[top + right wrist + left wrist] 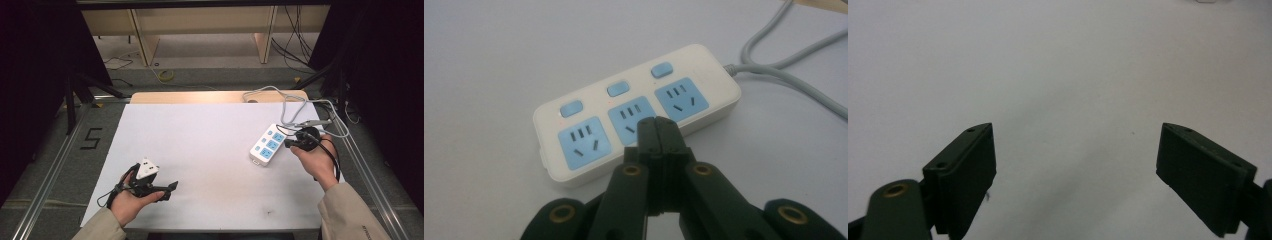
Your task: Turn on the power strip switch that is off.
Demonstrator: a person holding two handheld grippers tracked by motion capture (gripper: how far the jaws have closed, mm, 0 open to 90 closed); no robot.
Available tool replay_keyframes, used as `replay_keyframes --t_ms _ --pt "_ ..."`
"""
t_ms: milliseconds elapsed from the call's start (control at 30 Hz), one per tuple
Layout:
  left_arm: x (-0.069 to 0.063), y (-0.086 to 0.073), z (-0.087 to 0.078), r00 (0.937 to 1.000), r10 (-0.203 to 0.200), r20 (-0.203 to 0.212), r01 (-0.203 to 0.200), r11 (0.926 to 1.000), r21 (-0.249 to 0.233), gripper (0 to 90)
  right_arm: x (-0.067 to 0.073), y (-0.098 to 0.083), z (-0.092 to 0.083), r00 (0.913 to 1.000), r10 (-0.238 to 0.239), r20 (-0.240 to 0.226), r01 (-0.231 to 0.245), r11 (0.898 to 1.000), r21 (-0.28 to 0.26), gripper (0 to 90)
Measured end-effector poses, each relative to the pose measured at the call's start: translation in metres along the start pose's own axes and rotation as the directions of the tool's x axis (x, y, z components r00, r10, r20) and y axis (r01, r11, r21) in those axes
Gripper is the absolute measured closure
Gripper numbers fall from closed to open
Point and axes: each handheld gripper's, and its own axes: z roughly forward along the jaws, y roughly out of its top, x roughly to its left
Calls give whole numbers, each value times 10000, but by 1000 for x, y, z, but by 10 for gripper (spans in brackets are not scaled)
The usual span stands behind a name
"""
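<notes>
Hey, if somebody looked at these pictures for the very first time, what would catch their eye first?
Probably the white power strip with three blue sockets and three blue switches, lying at the right of the white table, its grey cable trailing toward the far edge. The right gripper, jaws shut, points at the middle socket. Near the front left edge, the left gripper rests with its jaws wide open and nothing between them.

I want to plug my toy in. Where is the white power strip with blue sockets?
The white power strip with blue sockets lies on the white table's right side, just before the shut right gripper.
</notes>
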Motion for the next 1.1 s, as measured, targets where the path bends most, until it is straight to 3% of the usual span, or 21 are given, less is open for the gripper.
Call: replay_keyframes --t_ms 1100 --pt "1 -1 0 10000 -36 -49 36 10000 -21 159 -12 23 14 9997 167 158 -170 9996 218 900"
